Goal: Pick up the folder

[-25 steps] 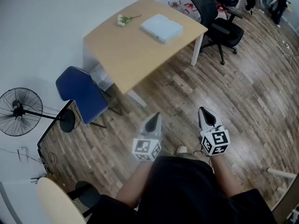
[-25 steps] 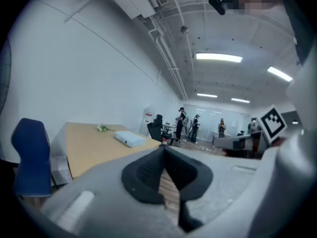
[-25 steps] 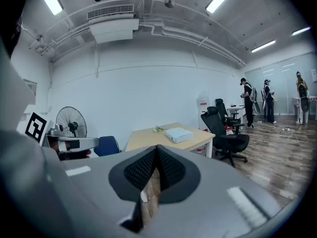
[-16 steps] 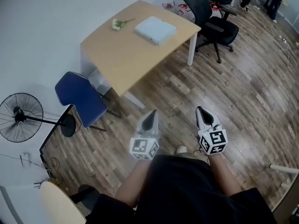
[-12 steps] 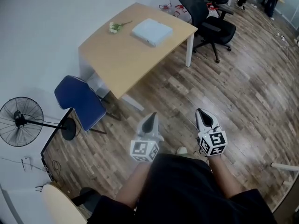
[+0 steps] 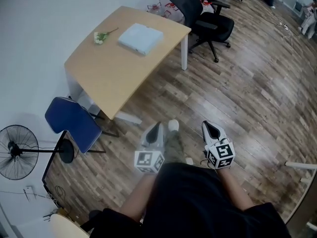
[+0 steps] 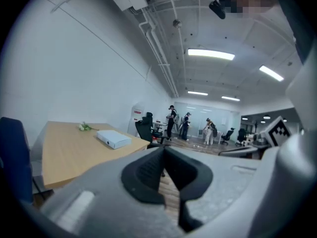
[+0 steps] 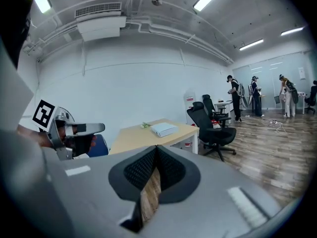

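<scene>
Only the head view takes in the fan point(image 6: 17, 150), the blue chair point(image 6: 72, 123) and the person's shoe point(image 6: 173, 126) between the grippers, while the gripper views add the ceiling lights point(image 7: 210, 54), and the right gripper view catches the other tool's marker cube point(image 8: 45, 114). The folder point(image 6: 140, 38) lies flat on the wooden table point(image 6: 114, 73) beside a sprig of flowers point(image 6: 100, 36), well apart from both grippers. The left gripper point(image 6: 155, 129) and right gripper point(image 6: 208, 128) are held side by side before the body, pointing towards the table, each with its jaws pressed together on nothing.
</scene>
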